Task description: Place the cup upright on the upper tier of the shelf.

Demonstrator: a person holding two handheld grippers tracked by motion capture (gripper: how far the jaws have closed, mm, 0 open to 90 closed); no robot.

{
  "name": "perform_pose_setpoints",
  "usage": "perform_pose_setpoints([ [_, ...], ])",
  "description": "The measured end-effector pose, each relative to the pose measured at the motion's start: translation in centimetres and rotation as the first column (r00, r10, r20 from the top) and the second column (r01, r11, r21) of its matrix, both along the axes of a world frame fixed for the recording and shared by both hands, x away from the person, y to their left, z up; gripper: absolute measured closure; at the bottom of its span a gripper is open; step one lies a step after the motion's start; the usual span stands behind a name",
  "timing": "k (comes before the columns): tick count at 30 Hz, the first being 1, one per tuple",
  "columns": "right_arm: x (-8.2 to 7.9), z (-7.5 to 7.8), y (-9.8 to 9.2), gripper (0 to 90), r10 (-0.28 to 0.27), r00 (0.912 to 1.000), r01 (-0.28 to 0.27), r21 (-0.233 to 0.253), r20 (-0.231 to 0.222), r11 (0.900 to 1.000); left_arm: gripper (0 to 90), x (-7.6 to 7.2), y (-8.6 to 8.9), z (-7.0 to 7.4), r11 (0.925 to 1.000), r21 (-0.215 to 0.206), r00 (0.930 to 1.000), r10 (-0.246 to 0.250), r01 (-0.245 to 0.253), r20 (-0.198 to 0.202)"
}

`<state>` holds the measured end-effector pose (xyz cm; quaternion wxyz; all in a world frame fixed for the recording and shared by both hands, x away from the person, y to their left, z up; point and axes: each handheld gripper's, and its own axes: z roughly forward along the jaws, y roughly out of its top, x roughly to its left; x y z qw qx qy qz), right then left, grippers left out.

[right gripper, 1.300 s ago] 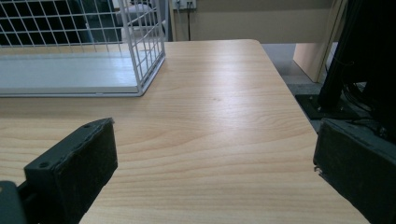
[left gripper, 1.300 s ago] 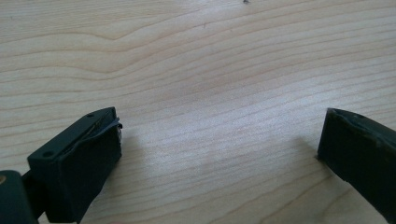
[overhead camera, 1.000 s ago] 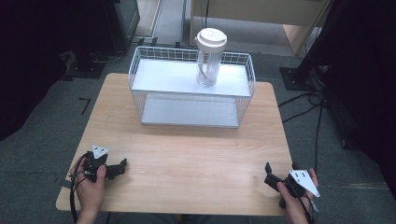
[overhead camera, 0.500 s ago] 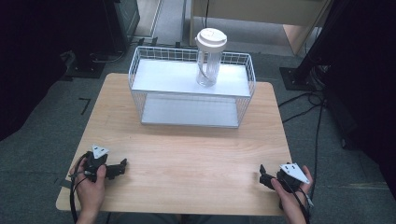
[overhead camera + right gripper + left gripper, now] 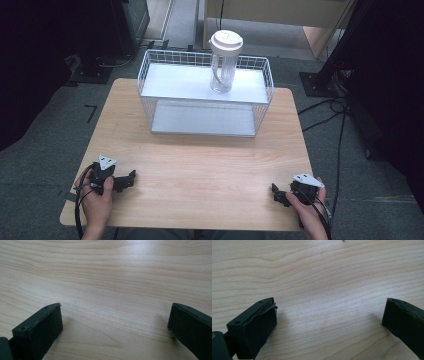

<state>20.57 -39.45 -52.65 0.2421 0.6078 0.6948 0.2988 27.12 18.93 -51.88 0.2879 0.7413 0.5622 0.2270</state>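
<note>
No writing is legible on the lidded clear jug (image 5: 225, 62) in the wire basket (image 5: 150, 80), well ahead of both the left gripper (image 5: 131, 177) and right gripper (image 5: 275, 192), whose jaws stand apart over bare worktop (image 5: 210, 165).

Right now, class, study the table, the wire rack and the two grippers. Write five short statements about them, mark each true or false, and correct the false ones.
1. The clear bottle with a white lid stands upright on the top shelf of the wire rack. True.
2. The left gripper is shut on the bottle. False: it is open and near the table's front edge, far from the bottle.
3. The right gripper is open. True.
4. The bottle lies on its side on the lower shelf. False: it stands on the top shelf.
5. Both grippers are inside the rack. False: both are near the front edge.
</note>
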Motion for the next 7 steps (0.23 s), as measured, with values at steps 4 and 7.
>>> perform_pose_setpoints([
  [4,0.0,0.0,0.0,0.0,0.0,1.0,0.0,-0.002,-0.001,1.0,0.0,0.0,-0.01,0.0,1.0,0.0,1.0,0.001,-0.001,0.0],
  [7,0.01,0.0,0.01,0.0,-0.001,1.0,0.001,-0.001,0.0,1.0,0.0,0.0,0.0,0.0,1.0,-0.001,1.0,0.0,0.0,0.0],
])
